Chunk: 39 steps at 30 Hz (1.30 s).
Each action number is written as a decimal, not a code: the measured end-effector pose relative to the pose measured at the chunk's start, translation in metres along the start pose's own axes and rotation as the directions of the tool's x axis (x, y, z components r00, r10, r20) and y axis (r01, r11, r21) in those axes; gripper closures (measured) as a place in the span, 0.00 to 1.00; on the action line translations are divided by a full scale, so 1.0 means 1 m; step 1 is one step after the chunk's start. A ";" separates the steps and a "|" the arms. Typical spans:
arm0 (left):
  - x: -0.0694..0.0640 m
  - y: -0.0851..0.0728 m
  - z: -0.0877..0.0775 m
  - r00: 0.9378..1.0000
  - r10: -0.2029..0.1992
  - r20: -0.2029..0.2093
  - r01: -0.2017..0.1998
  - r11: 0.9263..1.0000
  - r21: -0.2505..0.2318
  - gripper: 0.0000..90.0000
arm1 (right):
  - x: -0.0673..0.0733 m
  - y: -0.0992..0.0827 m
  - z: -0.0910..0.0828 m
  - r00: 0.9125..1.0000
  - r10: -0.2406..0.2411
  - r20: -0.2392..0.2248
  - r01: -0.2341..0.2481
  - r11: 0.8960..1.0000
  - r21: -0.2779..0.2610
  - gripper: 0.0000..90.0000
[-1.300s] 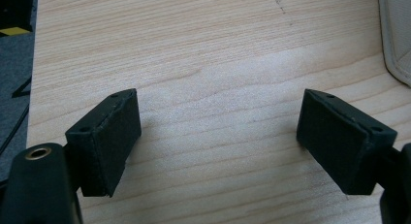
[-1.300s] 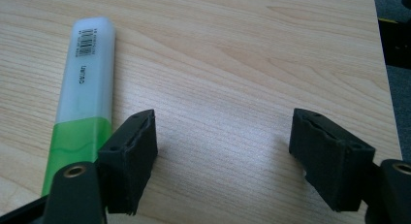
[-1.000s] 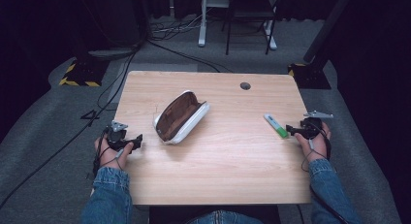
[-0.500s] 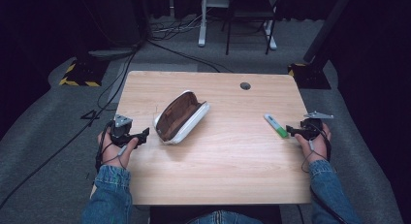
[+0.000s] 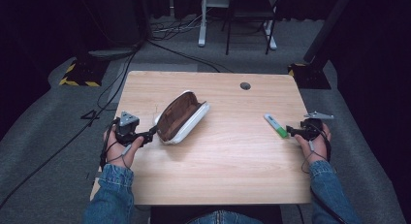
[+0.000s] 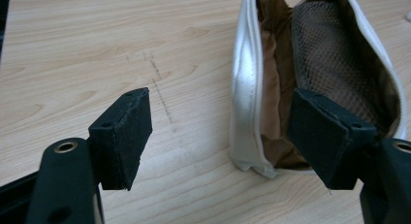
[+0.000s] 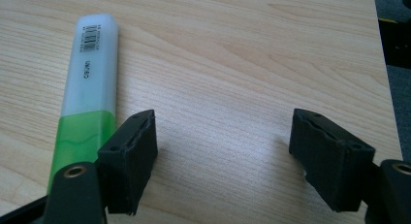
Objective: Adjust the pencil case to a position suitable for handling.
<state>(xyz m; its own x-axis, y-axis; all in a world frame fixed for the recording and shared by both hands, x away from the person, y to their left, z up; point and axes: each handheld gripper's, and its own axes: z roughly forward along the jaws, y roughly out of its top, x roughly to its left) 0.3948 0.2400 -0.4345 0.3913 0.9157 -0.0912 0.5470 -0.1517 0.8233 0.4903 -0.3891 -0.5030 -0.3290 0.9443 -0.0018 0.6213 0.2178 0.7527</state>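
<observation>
A white pencil case (image 5: 181, 116) with a brown lining lies unzipped and gaping at the table's centre-left. My left gripper (image 5: 149, 134) is open at its near left end. In the left gripper view the case's white side wall (image 6: 245, 88) stands between the jaws, and the right jaw is in front of the case's mouth. A green and white highlighter (image 5: 275, 125) lies at the right. My right gripper (image 5: 289, 131) is open beside its green end. In the right gripper view the highlighter (image 7: 92, 78) lies left of the left jaw, with bare wood between the jaws.
The wooden table (image 5: 232, 175) has a round cable hole (image 5: 245, 86) at the back right and faint pencil marks (image 6: 157, 83) left of the case. Cables and desk legs (image 5: 201, 20) are on the floor beyond the far edge.
My left gripper has moved right, up to the near end of the pencil case. The right gripper has stayed beside the highlighter.
</observation>
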 end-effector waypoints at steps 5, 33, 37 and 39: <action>-0.004 0.004 0.007 1.000 0.006 0.024 -0.006 1.000 -0.017 0.26 | 0.000 0.000 0.000 1.000 -0.001 -0.001 0.001 1.000 0.001 0.28; -0.009 0.011 0.057 0.999 -0.013 0.040 0.016 0.998 -0.067 0.35 | 0.000 -0.004 -0.005 1.000 -0.007 -0.008 0.007 1.000 0.000 0.29; -0.009 0.011 0.063 1.000 -0.009 0.028 0.010 0.998 -0.055 0.36 | 0.000 -0.004 -0.005 1.000 -0.007 -0.008 0.007 1.000 0.000 0.29; -0.008 0.010 0.066 1.000 -0.009 0.020 0.010 0.999 -0.054 0.38 | 0.000 -0.004 -0.005 1.000 -0.008 -0.008 0.008 1.000 0.000 0.29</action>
<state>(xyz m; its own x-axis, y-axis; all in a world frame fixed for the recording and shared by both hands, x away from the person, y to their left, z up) 0.4458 0.2068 -0.4620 0.4014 0.9093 -0.1098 0.5103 -0.1225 0.8513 0.4843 -0.3912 -0.5030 -0.3398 0.9405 -0.0025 0.6188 0.2256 0.7524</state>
